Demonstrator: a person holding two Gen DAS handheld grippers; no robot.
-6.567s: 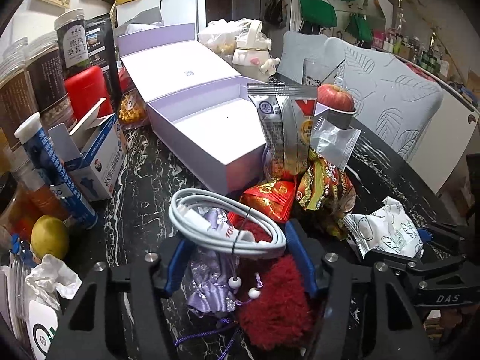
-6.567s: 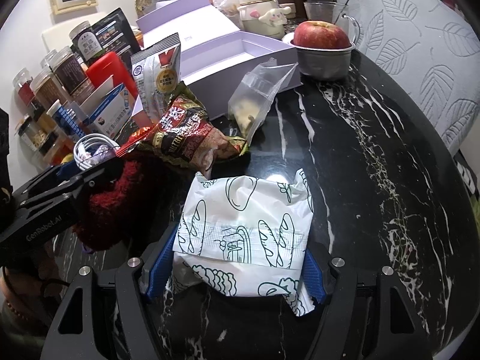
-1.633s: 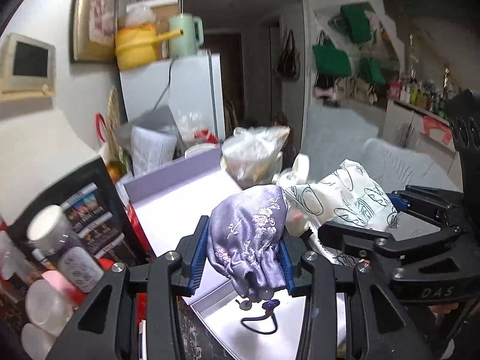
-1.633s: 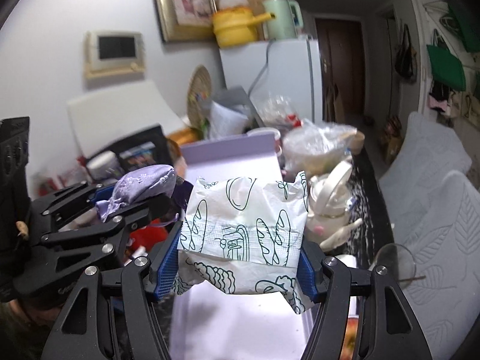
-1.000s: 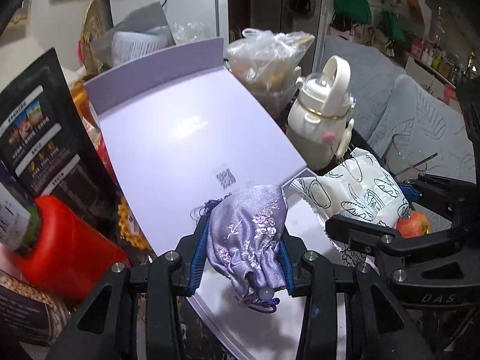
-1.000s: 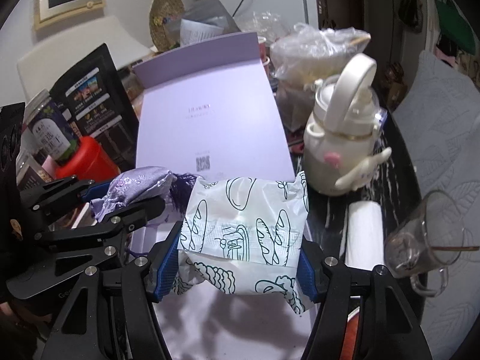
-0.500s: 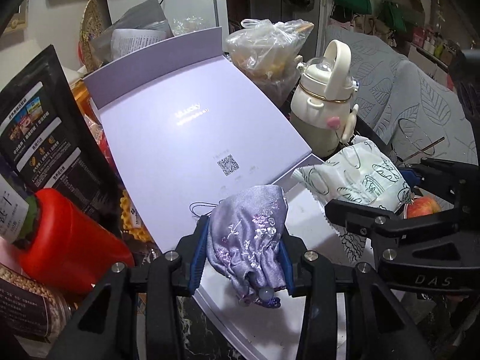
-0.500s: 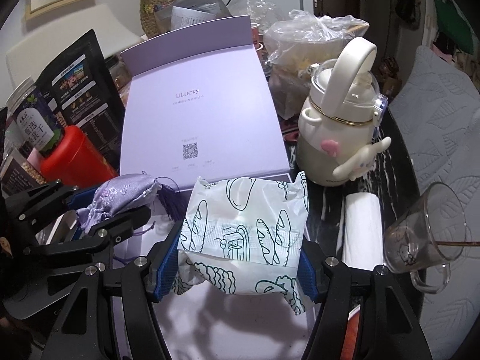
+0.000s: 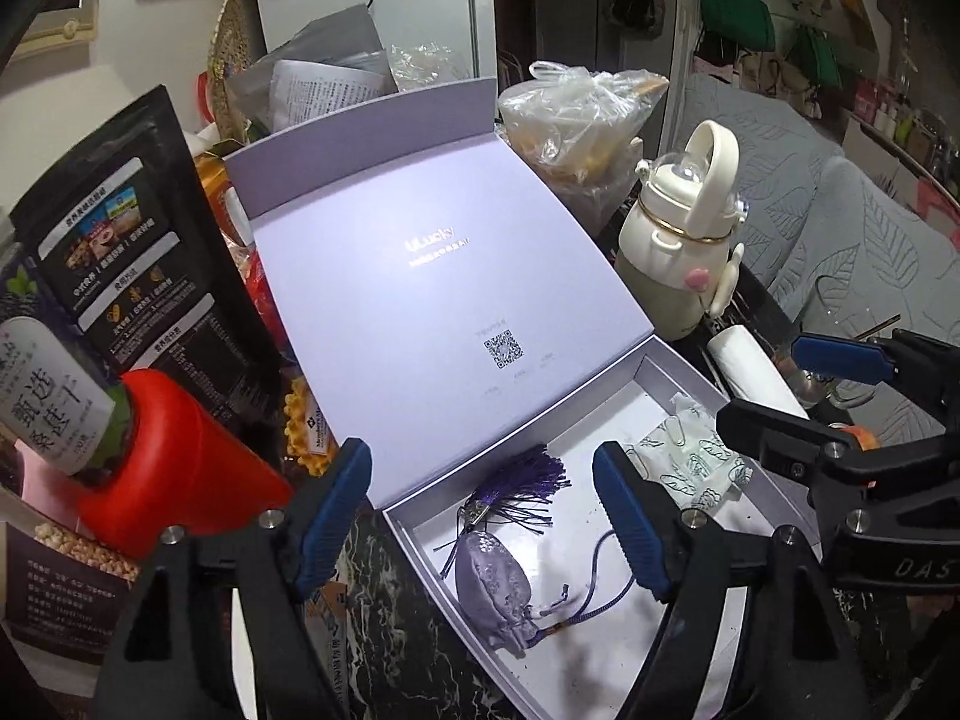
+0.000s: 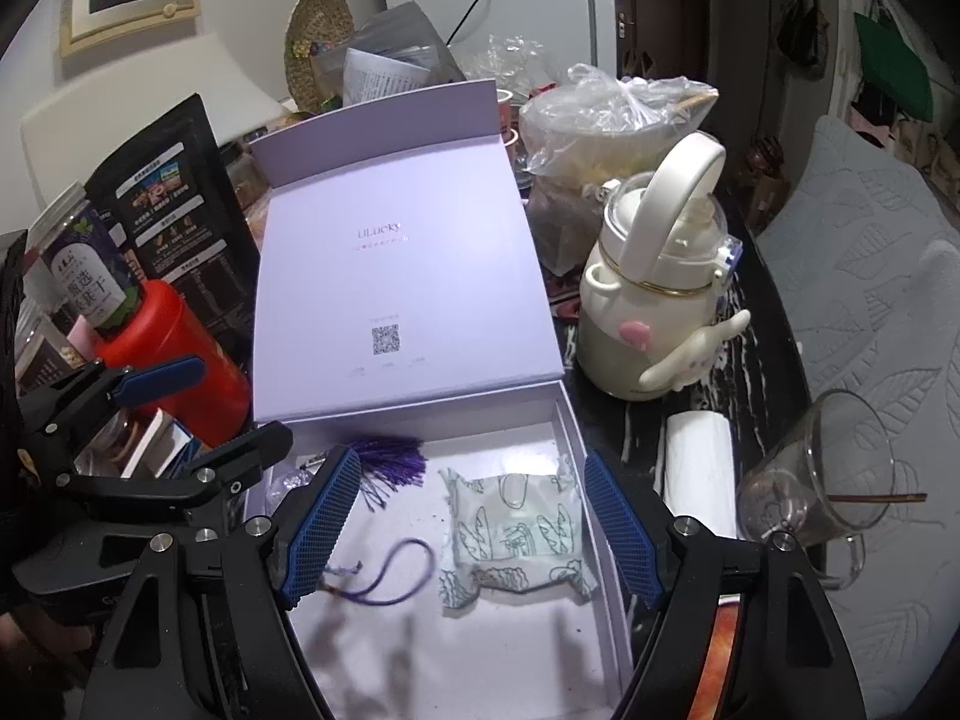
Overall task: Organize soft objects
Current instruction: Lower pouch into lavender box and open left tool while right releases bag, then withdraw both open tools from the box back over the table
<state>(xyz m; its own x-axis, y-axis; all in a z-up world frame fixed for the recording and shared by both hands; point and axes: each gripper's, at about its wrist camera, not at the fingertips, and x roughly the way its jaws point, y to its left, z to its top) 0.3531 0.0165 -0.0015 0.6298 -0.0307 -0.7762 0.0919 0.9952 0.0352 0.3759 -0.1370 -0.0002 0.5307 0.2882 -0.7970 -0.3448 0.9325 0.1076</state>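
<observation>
An open lilac gift box stands on the black marble table, its lid leaning back. Inside lie a purple satin pouch with a tassel and cord, and a white packet printed with green bread drawings. My left gripper is open and empty above the pouch. My right gripper is open and empty above the packet. Each gripper shows at the edge of the other's view.
A red canister and a black snack bag stand left of the box. A cream kettle-shaped bottle, a plastic bag, a white roll and a glass mug stand to the right.
Both grippers have opened. The purple pouch and the bread-print packet have dropped from them into the box, and both grippers have drawn back a little.
</observation>
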